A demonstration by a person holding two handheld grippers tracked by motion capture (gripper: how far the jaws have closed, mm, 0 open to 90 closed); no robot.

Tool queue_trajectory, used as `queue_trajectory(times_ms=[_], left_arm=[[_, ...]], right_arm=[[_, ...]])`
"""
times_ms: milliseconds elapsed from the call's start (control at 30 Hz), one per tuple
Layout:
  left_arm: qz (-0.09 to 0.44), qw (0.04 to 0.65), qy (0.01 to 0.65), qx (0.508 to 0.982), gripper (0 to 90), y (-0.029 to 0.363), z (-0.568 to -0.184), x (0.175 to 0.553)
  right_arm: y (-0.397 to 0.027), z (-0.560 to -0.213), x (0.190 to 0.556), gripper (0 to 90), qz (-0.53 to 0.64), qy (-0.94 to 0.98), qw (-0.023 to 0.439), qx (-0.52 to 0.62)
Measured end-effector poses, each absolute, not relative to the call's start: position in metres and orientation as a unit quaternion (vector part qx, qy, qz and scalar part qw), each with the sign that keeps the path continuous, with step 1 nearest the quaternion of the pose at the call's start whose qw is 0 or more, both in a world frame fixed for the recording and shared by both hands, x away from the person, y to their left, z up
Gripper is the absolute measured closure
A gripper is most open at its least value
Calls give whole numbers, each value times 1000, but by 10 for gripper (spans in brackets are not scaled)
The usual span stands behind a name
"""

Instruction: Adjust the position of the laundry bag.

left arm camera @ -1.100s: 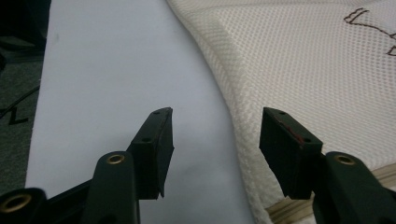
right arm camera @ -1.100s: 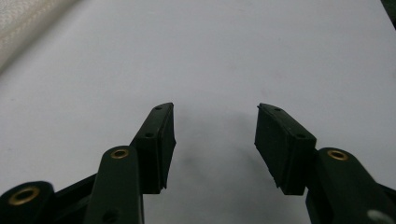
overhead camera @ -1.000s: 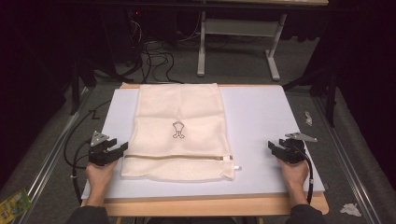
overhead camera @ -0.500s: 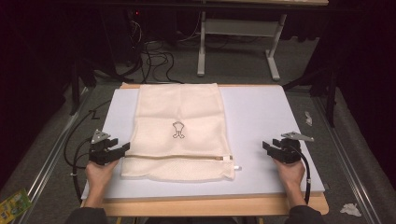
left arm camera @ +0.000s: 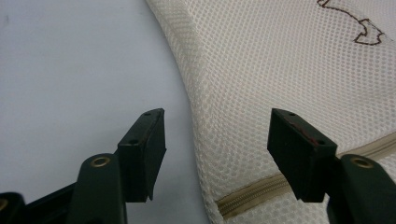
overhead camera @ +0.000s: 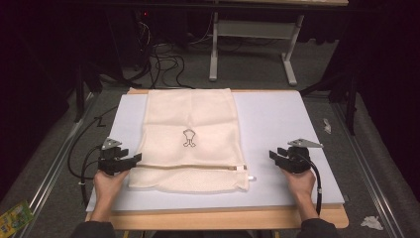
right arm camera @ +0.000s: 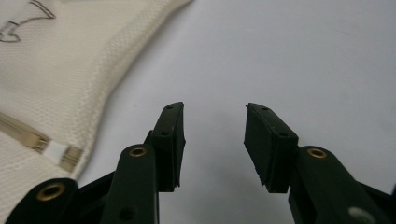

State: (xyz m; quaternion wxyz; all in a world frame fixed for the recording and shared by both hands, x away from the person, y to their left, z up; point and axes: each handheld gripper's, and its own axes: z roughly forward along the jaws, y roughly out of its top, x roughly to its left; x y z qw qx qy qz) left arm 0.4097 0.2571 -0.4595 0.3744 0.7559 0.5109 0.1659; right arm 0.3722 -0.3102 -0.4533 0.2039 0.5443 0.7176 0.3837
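A cream mesh bag (overhead camera: 190,124) with a small dark emblem lies flat on a pale board (overhead camera: 282,119). Its zipper (overhead camera: 188,167) runs across near the front and ends in a white pull (overhead camera: 241,168). My left gripper (overhead camera: 132,159) sits at the bag's left edge by the zipper. In the left gripper view the jaws (left arm camera: 217,135) have just been opening. One jaw hangs over the board, the other over the mesh (left arm camera: 280,60), and neither pad presses it. My right gripper (overhead camera: 274,154) hovers over bare board right of the bag. Its jaws (right arm camera: 214,130) have just been closing, with nothing between them.
The board rests on a wooden table (overhead camera: 218,218). Beyond it are cables (overhead camera: 163,54) and a desk frame (overhead camera: 247,44) on the floor. Crumpled paper (overhead camera: 370,222) lies at the front right and a green packet (overhead camera: 15,215) at the front left.
My right gripper has shifted left toward the bag and its jaws stand narrower. The left gripper stays put at the bag's edge with its jaws slightly wider.
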Motion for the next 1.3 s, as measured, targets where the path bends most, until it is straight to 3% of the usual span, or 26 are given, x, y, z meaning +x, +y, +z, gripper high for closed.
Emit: queue_trajectory(times_ms=[933, 1167, 1300], left_arm=[[149, 351, 527, 759, 316, 242, -465, 421], [148, 344, 525, 764, 338, 236, -466, 426], [144, 340, 528, 765, 411, 233, -469, 428]], right_arm=[[-228, -455, 405, 504, 358, 783, 103, 498], [-216, -457, 414, 498, 349, 788, 93, 499], [-211, -460, 419, 522, 343, 790, 86, 501]])
